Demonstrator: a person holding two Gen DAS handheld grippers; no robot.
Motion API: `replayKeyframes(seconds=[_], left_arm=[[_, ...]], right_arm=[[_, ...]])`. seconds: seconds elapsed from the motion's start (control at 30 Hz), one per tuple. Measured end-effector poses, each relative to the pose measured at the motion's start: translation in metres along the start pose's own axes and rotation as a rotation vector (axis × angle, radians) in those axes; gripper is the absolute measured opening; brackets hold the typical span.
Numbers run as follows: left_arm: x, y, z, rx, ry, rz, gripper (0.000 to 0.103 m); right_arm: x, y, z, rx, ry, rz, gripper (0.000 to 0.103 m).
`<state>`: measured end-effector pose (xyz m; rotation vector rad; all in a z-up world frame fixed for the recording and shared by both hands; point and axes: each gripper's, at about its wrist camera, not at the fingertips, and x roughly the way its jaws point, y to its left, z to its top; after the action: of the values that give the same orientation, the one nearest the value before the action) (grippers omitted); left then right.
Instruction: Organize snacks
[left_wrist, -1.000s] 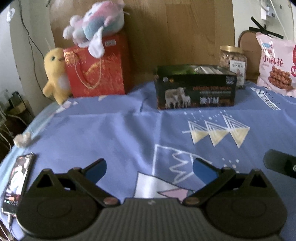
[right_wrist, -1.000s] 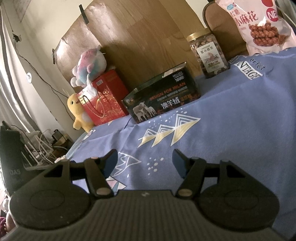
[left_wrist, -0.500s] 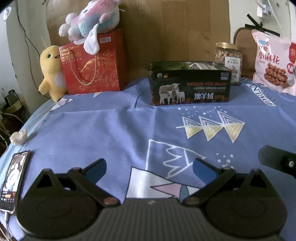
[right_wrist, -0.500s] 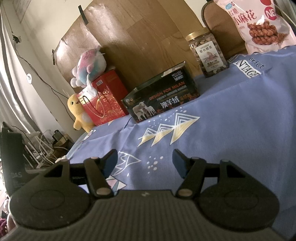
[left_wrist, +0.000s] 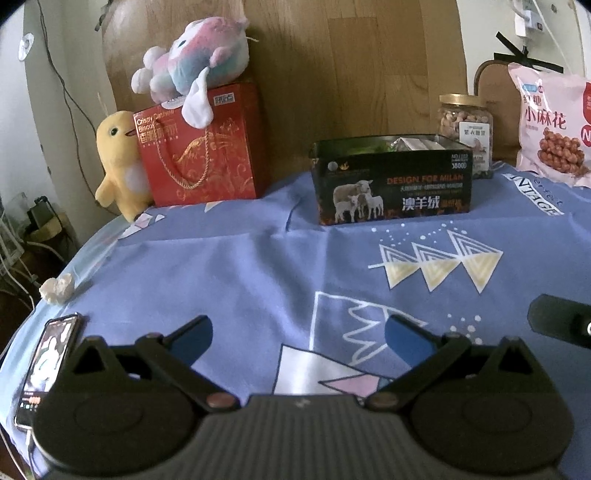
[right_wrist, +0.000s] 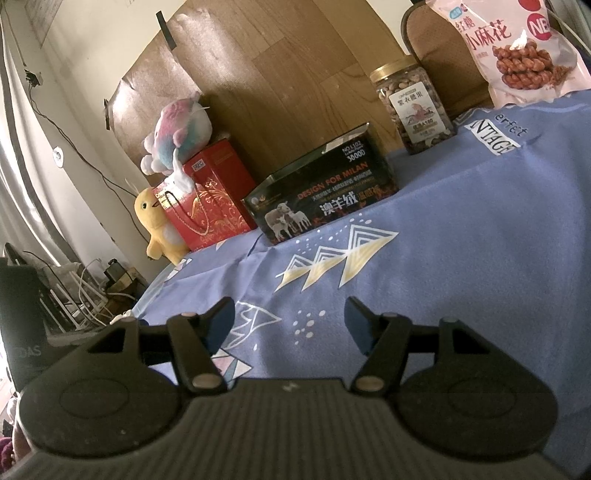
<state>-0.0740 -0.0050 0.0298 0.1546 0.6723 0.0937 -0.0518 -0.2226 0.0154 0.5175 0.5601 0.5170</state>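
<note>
A dark open box (left_wrist: 393, 182) (right_wrist: 325, 195) printed with sheep stands at the back of the blue cloth, with packets inside it. Behind it to the right is a gold-lidded jar of nuts (left_wrist: 464, 125) (right_wrist: 415, 110), and further right a pink bag of twisted snacks (left_wrist: 550, 129) (right_wrist: 517, 48) leans upright. A red gift bag (left_wrist: 199, 147) (right_wrist: 210, 199) stands at the back left. My left gripper (left_wrist: 298, 334) is open over the near cloth, nothing between its blue pads. My right gripper (right_wrist: 290, 319) is open too and holds nothing. All the snacks are far from both.
A pastel plush (left_wrist: 192, 59) lies on the red bag and a yellow plush (left_wrist: 120, 162) stands beside it. A phone (left_wrist: 48, 365) and a crumpled tissue (left_wrist: 57, 288) lie at the cloth's left edge. A wooden board (left_wrist: 351, 74) backs the table. Cables and a black unit (right_wrist: 22, 325) sit lower left.
The left wrist view has steadied and shifted slightly, so the box and bag sit a little lower and further right. Both grippers stay open and hold nothing.
</note>
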Motion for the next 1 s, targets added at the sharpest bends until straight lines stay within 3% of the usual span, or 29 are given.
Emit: replayKeyframes(seconds=[1.0], left_arm=[[0.013,-0.006,-0.004,0.007,0.101,-0.037,0.103]], right_arm=[[0.0,-0.003,-0.005,0.013,-0.002,-0.007,0.071]])
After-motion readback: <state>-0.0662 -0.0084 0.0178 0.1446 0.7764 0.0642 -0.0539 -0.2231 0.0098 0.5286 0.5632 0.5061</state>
